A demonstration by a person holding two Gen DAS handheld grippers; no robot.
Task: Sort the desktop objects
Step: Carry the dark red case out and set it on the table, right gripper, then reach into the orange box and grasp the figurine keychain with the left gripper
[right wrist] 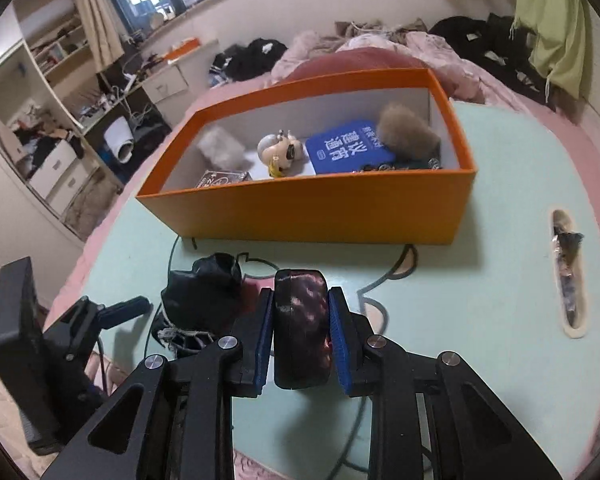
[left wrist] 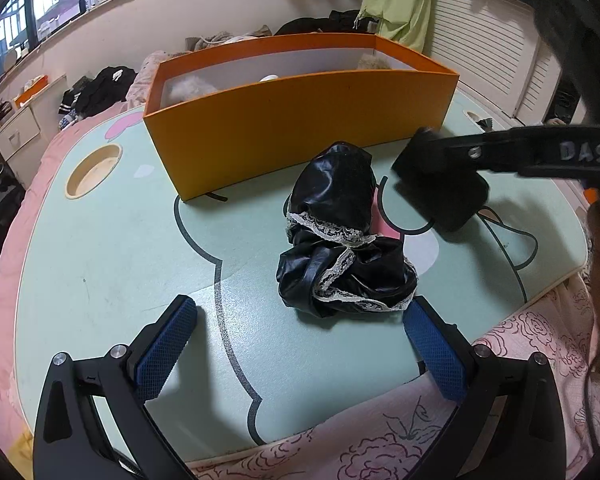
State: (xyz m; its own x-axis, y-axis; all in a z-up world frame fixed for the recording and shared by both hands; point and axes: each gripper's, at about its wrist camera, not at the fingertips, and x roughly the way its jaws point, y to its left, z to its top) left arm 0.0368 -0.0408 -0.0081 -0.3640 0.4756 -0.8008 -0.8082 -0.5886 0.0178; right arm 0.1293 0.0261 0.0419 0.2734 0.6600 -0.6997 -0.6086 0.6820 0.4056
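Observation:
A black shiny cloth bundle with lace trim (left wrist: 340,240) lies mid-table, in front of the orange box (left wrist: 300,120). My left gripper (left wrist: 300,308) is open, its blue pads (left wrist: 164,352) standing either side of the bundle's near edge without pressing it. My right gripper (right wrist: 300,292) is shut on a black rounded case (right wrist: 300,332), held just above the table to the right of the bundle (right wrist: 204,292). In the left wrist view the case (left wrist: 448,196) hangs near the box's front right corner.
The orange box (right wrist: 308,212) holds a small figurine (right wrist: 280,152), a blue packet (right wrist: 348,148), a brown furry ball (right wrist: 408,132) and a white fluffy item (right wrist: 220,152). The mint-green table (left wrist: 100,260) has a round cup hole (left wrist: 94,170) and a slot (right wrist: 568,272). Pink bedding surrounds it.

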